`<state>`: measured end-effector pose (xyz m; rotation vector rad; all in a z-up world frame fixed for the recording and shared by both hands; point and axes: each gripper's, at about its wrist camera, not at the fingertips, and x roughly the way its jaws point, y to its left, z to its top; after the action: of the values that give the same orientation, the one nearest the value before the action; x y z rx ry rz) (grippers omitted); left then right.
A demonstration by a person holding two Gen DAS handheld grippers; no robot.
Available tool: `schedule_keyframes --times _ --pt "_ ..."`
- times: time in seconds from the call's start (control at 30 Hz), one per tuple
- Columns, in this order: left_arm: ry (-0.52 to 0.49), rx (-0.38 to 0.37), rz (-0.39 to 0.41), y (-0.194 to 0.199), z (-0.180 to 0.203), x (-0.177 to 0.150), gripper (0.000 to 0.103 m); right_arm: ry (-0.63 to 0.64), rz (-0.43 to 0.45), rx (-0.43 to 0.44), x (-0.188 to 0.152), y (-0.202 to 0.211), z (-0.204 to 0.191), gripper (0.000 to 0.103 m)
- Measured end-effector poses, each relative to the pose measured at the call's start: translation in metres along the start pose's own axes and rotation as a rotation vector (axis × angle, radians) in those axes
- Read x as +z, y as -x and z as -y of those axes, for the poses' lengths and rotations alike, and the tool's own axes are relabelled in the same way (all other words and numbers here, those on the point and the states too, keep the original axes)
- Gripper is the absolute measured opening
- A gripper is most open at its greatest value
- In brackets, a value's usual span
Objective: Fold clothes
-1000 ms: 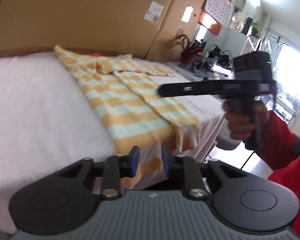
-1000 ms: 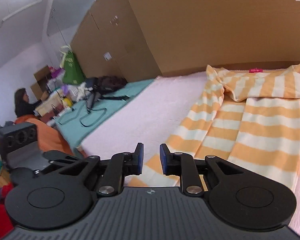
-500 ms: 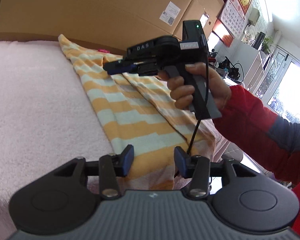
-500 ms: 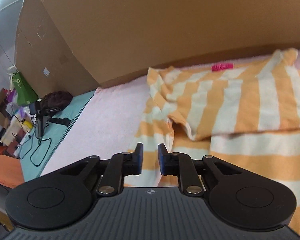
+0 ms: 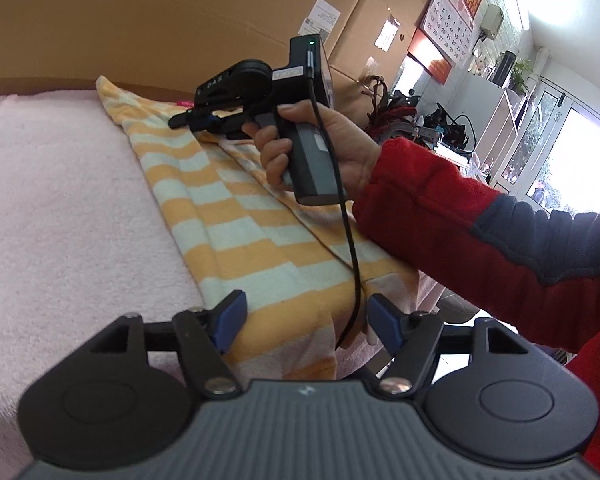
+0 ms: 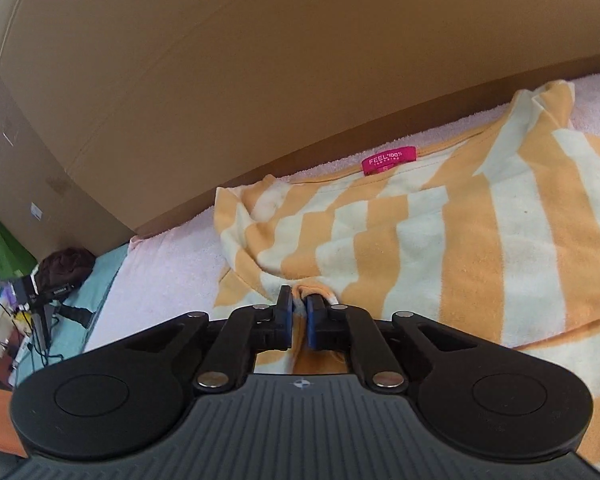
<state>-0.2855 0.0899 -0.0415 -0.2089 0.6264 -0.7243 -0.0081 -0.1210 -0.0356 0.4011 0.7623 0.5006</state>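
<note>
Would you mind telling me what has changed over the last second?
The right gripper travelled up the striped shirt to near the collar and is closing on a fold. The left gripper is opening over the hem. The shirt stays flat on the pink blanket.

Each wrist camera looks forward along its own gripper fingers, close above the shared orange-and-white striped cotton shirt [image 5: 236, 216] [image 6: 460, 248].

The right gripper [image 6: 299, 312] sits at lower centre of the frame, its jaws closing on a bunched fold of the orange-and-white striped shirt [image 6: 440, 248]. The shirt lies across the right half on a pink towel surface [image 6: 168, 276]. A pink neck label [image 6: 389, 160] shows at upper centre. Cardboard boxes [image 6: 260, 60] fill the top.
</note>
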Motion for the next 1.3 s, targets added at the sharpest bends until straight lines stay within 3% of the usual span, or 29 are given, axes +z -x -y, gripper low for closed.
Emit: schedule_keyframes --times 0.1,0.2,0.27,0.33,0.4,0.47,0.5,0.6,0.67,0.83,0.9,0.93,1.0,1.07,1.13,1.2,1.27,1.3 --pt "-0.003 -0.003 -0.004 0.0 0.0 0.0 0.075 0.041 -0.09 -0.002 0.002 0.011 -0.012 0.027" --pt "-0.01 -0.013 -0.002 -0.001 0.002 0.0 0.081 0.18 -0.049 -0.064 -0.009 0.043 -0.034 0.032" --pt "-0.009 -0.02 -0.002 -0.002 0.003 0.001 0.085 0.285 -0.031 0.029 -0.02 0.058 -0.048 0.03" --pt "-0.009 -0.025 -0.004 -0.004 0.004 0.001 0.085 0.294 -0.13 0.179 -0.028 0.052 -0.058 0.029" --pt "-0.013 -0.025 -0.01 -0.004 0.004 0.002 0.085 0.317 -0.206 0.21 -0.035 0.033 -0.067 0.024" --pt "-0.017 -0.021 -0.011 -0.004 0.005 0.002 0.083 0.349 -0.22 0.125 -0.033 0.006 -0.068 0.024" --pt "-0.018 -0.018 -0.011 -0.005 0.005 0.002 0.083 0.332 -0.206 0.119 -0.026 -0.007 -0.066 0.011" --pt "-0.032 -0.003 -0.008 -0.005 0.007 -0.001 0.083 0.21 -0.169 0.095 0.006 -0.045 -0.05 0.009" --pt "-0.037 0.003 -0.009 -0.005 0.009 -0.002 0.083 0.168 -0.14 0.085 0.023 -0.069 -0.043 0.0" --pt "-0.071 0.028 -0.026 -0.006 0.015 -0.002 0.084 0.125 -0.102 0.098 0.039 -0.077 -0.04 0.0" --pt "-0.088 0.039 -0.024 -0.007 0.017 -0.005 0.085 0.093 -0.112 0.137 0.039 -0.061 -0.042 0.015" --pt "-0.091 0.039 -0.022 -0.007 0.017 -0.006 0.086 0.122 -0.118 0.169 0.037 -0.048 -0.046 0.015" --pt "-0.094 0.033 -0.02 -0.008 0.017 -0.006 0.089 0.192 -0.12 0.12 0.033 -0.038 -0.054 0.021" --pt "-0.102 0.031 -0.03 -0.01 0.019 -0.004 0.093 0.211 -0.141 0.062 0.035 -0.055 -0.056 0.02" --pt "-0.131 0.05 -0.042 -0.012 0.024 -0.004 0.093 0.21 -0.144 0.052 0.04 -0.07 -0.056 0.006" --pt "-0.153 0.07 -0.049 -0.013 0.029 -0.005 0.093 0.158 -0.133 0.044 0.052 -0.078 -0.054 0.001" --pt "-0.151 0.078 -0.051 -0.013 0.03 -0.005 0.093 0.132 -0.103 0.0 0.061 -0.081 -0.055 0.002" --pt "-0.145 0.08 -0.05 -0.014 0.03 -0.005 0.093 0.13 -0.09 -0.023 0.064 -0.08 -0.057 0.008"
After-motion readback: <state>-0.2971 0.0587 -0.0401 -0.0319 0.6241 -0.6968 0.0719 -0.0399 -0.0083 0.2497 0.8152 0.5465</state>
